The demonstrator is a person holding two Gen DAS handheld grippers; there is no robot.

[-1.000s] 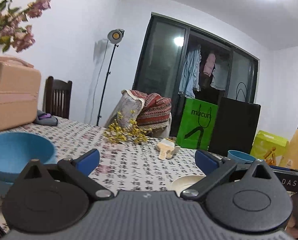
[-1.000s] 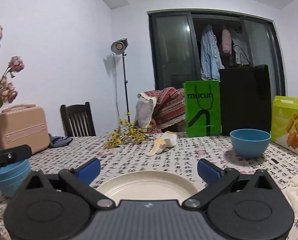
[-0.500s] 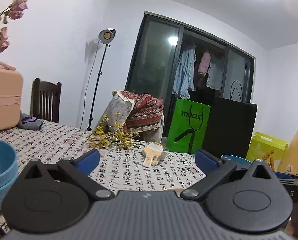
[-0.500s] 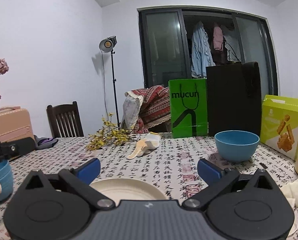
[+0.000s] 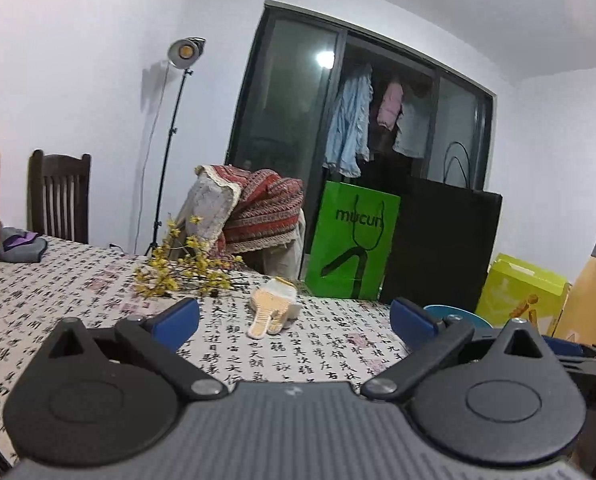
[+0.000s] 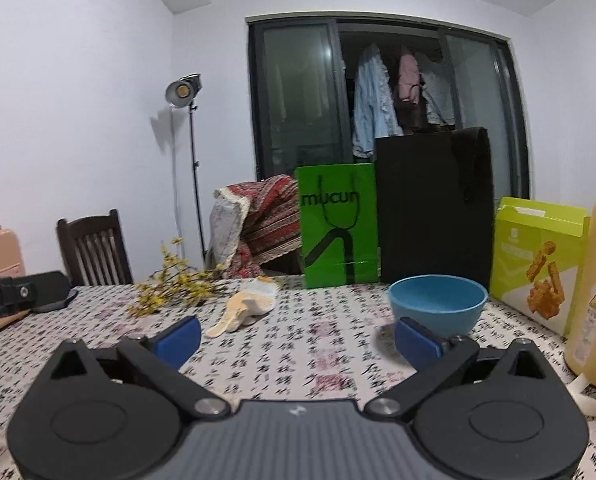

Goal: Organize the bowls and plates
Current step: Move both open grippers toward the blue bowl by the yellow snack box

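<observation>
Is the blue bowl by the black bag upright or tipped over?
Upright: the blue bowl sits on its base with its rim level and opening upward.

The worktop [image 6: 298, 360] carried a matt printed cloth; the blue bowl [image 6: 438, 304] looked matt and smooth, likely plastic; the green bag [image 6: 338, 224] was glossy paper; the black bag [image 6: 434, 204] was matt; the chair [image 6: 94, 248] was dark wood; the gripper bodies were matt black plastic with bright metal pivots.
</observation>
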